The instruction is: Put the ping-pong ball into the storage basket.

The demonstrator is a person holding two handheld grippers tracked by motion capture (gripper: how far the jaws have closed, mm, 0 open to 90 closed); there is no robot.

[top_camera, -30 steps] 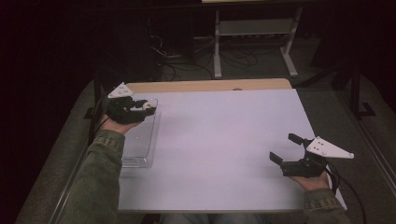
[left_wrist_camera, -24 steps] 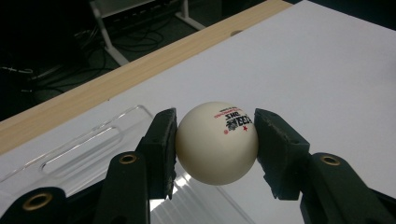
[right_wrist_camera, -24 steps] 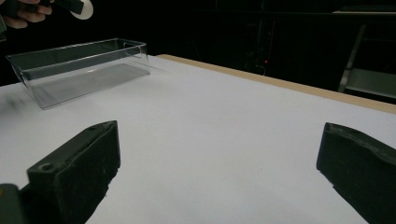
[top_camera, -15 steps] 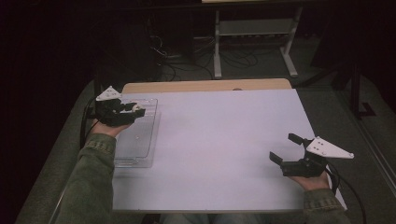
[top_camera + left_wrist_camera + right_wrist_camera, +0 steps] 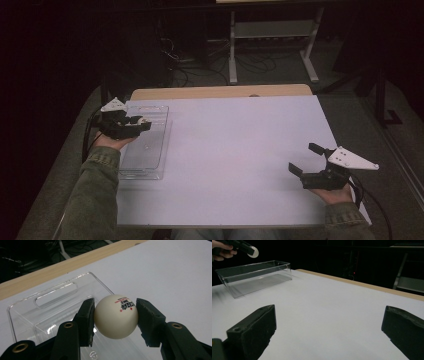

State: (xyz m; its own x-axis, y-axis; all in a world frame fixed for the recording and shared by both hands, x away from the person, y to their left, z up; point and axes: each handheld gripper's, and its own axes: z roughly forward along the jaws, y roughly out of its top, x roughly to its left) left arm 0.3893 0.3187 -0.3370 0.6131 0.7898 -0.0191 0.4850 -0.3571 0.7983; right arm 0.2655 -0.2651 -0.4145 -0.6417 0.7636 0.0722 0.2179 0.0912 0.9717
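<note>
Since a second ago the left gripper (image 5: 142,123) has drifted toward nine o'clock and come lower in the high view, from the far end of the clear plastic bin (image 5: 145,160) to its outer long edge, while the right gripper (image 5: 306,159) has kept its spot near four o'clock on the white table (image 5: 235,150). Both pads of the left gripper pinch a white ping-pong ball (image 5: 116,316) at its sides, red and black print facing up. In the left gripper view the ball hangs over the open bin (image 5: 50,312), near the end wall with the slotted handle, clear of the floor. From the right gripper view, ball (image 5: 253,251) and bin (image 5: 254,277) sit off at eleven o'clock, the ball above the rim. Its own fingers (image 5: 253,330) stand spread wide with bare table between them.
</note>
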